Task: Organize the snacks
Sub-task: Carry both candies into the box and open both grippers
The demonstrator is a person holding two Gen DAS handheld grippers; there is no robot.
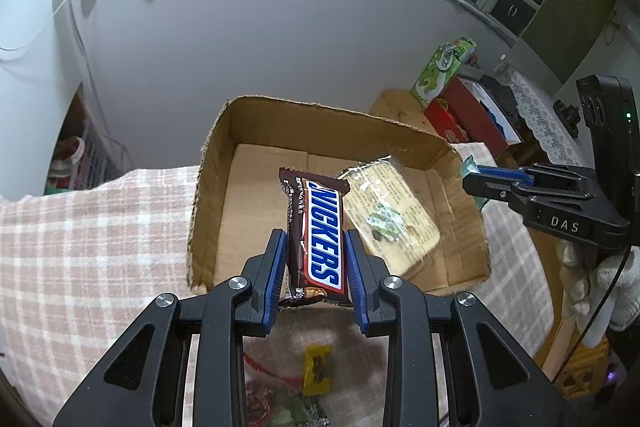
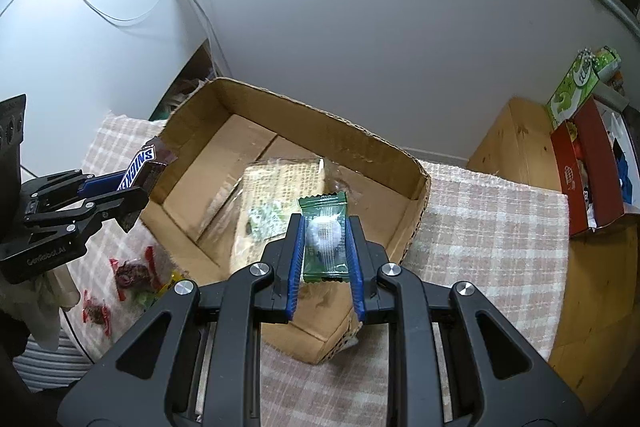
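My left gripper (image 1: 316, 251) is shut on a brown Snickers bar (image 1: 314, 231), held lengthwise above the near edge of an open cardboard box (image 1: 208, 167). In the right wrist view the same bar (image 2: 140, 165) hangs at the box's left wall. My right gripper (image 2: 325, 237) is shut on a small green candy packet (image 2: 324, 239) with a white sweet inside, over the near side of the box (image 2: 416, 195). A clear-wrapped cracker pack (image 1: 390, 211) lies on the box floor (image 2: 280, 183). The right gripper (image 1: 472, 179) shows at the right of the left wrist view, a green corner in its tips.
The box stands on a pink checked cloth (image 1: 80, 247). Loose red and yellow wrapped sweets (image 2: 128, 273) lie on the cloth left of the box. A red box (image 2: 588, 171) and a green carton (image 2: 576, 83) sit on a wooden surface at the right. A grey wall runs behind.
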